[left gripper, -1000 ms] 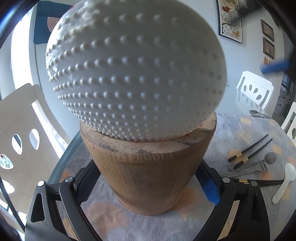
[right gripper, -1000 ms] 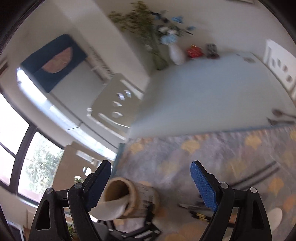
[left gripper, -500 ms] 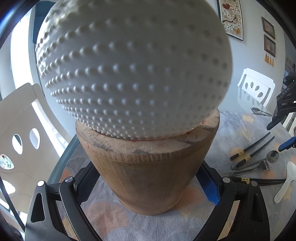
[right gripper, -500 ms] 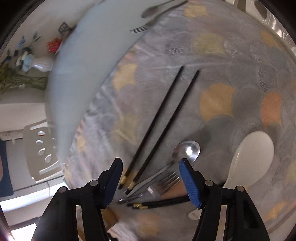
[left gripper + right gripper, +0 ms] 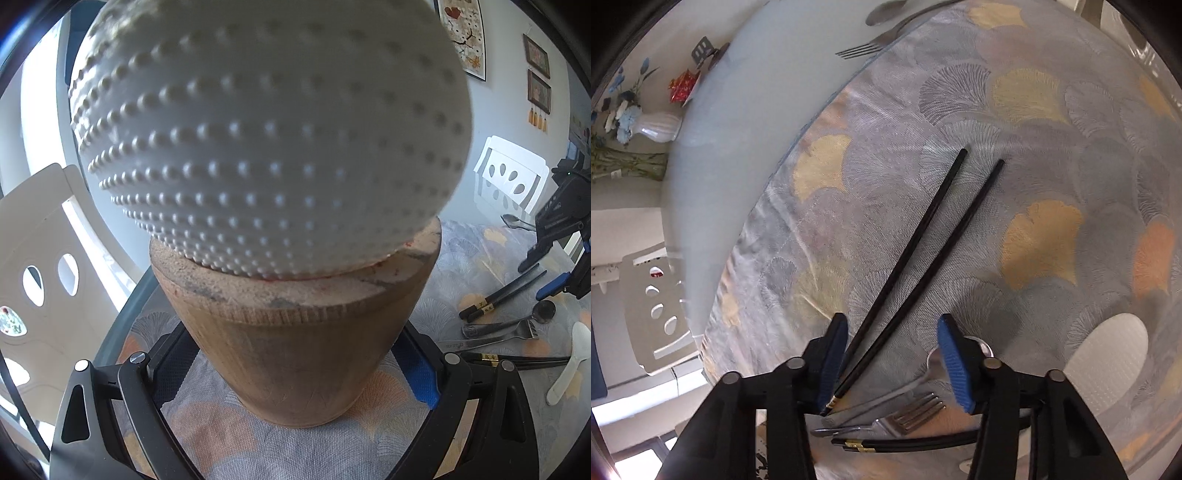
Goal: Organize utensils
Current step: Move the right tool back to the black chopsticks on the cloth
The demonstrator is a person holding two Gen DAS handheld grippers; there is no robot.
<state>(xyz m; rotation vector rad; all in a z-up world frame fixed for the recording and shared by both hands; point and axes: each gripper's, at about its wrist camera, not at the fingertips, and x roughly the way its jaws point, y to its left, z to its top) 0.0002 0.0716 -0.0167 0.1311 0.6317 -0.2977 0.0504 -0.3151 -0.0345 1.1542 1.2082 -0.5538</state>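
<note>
Right tool [image 5: 892,358] closing around the thin, stiff, slippery black chopsticks [image 5: 923,240], pads not yet pressing; grip near their thick ends; left tool [image 5: 291,373] clamps the wooden holder [image 5: 295,350].

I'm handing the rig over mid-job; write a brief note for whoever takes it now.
Left hand-held gripper: shut on the brown wooden utensil holder, which stands on the leaf-patterned tablecloth with a white dimpled spoon already in it.
Right hand-held gripper: open, its jaws just closing, pointed down over the pair of black chopsticks; the pads are not yet pressing them.
Still on the cloth: those chopsticks, a metal spoon, a metal fork, another black chopstick pair and a second white spoon.
Done: one spoon. Left: everything else.
</note>
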